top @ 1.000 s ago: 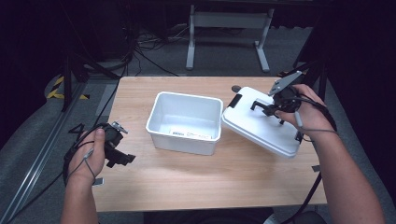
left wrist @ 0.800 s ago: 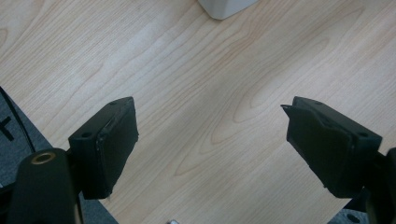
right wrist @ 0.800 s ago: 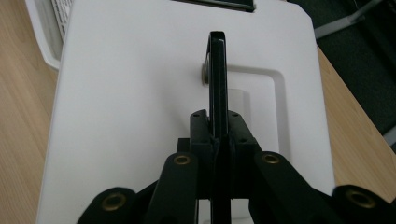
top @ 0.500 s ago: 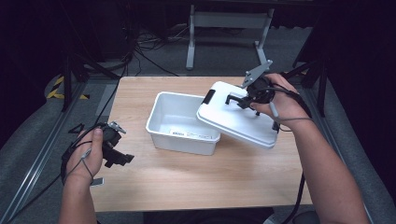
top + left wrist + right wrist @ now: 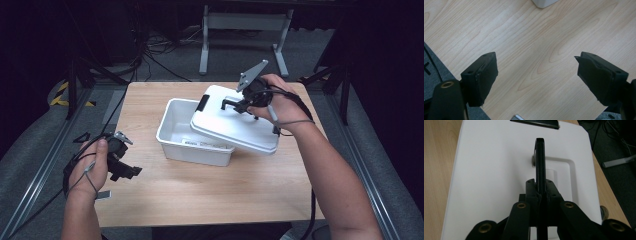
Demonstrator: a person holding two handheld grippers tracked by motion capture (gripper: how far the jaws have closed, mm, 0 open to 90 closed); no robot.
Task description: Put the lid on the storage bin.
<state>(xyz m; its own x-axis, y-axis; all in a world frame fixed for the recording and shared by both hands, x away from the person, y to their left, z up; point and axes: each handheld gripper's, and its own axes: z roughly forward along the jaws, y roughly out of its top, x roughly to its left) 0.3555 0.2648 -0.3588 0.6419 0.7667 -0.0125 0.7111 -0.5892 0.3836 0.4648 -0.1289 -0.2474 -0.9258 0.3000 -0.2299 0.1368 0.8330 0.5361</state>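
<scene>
My right gripper point(image 5: 239, 103) grips the white lid point(image 5: 235, 126) by its black handle point(image 5: 230, 102), tilted over the white bin point(image 5: 187, 136); my left gripper point(image 5: 122, 167) hovers apart.

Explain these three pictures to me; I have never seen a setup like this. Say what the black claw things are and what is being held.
A person sits at a wooden table and holds a hand-operated two-jaw gripper in each hand. The high view looks down from above; the other two pictures come from cameras riding on the grippers. The left gripper is open over bare wood. The right gripper is shut on the black handle of a white lid, holding it tilted over an open white box.
</scene>
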